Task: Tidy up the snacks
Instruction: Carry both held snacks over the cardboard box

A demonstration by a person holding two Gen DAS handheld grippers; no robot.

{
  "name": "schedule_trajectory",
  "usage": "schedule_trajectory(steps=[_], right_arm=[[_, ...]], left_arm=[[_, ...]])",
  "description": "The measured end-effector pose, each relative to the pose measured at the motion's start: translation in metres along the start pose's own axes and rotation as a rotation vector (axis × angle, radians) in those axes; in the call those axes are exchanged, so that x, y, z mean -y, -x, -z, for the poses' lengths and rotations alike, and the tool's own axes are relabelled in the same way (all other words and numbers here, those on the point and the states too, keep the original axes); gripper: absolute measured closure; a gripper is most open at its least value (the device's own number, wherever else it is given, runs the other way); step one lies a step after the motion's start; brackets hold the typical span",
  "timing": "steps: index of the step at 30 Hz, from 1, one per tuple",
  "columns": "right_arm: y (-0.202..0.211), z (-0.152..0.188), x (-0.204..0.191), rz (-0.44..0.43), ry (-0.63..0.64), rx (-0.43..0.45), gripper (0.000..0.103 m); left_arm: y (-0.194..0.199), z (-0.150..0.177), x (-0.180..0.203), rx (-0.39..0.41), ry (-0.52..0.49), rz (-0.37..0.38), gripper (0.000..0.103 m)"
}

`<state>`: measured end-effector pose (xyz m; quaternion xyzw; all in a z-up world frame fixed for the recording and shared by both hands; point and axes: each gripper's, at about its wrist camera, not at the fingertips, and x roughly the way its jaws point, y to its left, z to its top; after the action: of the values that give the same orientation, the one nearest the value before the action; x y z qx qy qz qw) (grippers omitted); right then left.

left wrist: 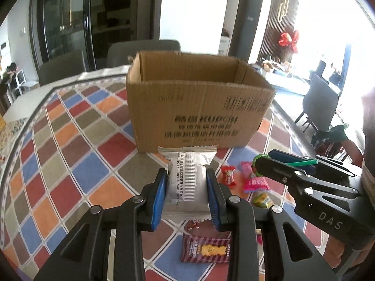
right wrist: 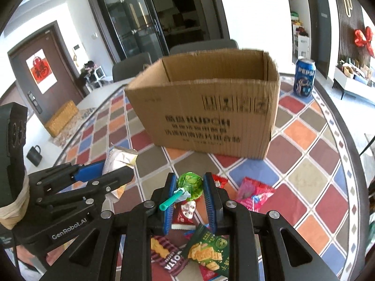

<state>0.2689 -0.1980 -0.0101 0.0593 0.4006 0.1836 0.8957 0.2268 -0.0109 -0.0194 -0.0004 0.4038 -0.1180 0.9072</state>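
Left gripper (left wrist: 187, 195), blue pads clamped on a silver foil snack pack (left wrist: 187, 182) printed "IMPORT AND EXPORT", holds it above the chequered tablecloth (left wrist: 70, 154) just before the open brown cardboard box (left wrist: 199, 107) marked "KUDCH". Right gripper (right wrist: 189, 199), black with "DAS" on its body, pinches a green-wrapped lollipop (right wrist: 189, 185), teal stick poking out. Below lie a maroon "COFFEE" biscuit packet (left wrist: 205, 249), a green cracker bag (right wrist: 208, 250) and pink sweets (right wrist: 254, 193); a blue Pepsi can (right wrist: 304, 77) stands beside the box.

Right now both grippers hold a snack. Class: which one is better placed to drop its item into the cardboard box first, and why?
Probably left: the left gripper holds the silver packet squarely facing the cardboard box, seemingly nearer than the right gripper with its lollipop.
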Motion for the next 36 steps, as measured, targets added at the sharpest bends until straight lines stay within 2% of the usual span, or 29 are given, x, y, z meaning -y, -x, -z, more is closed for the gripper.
schedule_trajectory(steps=[21,27,36], right_arm=[[0.04,-0.057,0.002,0.003,0.024,0.18,0.078],[0.045,-0.078,0.003,0.01,0.035,0.218,0.078],[0.033,-0.103,0.006,0.025,0.051,0.227,0.078]], left_arm=[[0.031,-0.065,0.01,0.162,-0.044,-0.02,0.07],[0.029,-0.084,0.007,0.18,-0.043,-0.015,0.07],[0.012,-0.111,0.002,0.181,-0.051,-0.032,0.07]])
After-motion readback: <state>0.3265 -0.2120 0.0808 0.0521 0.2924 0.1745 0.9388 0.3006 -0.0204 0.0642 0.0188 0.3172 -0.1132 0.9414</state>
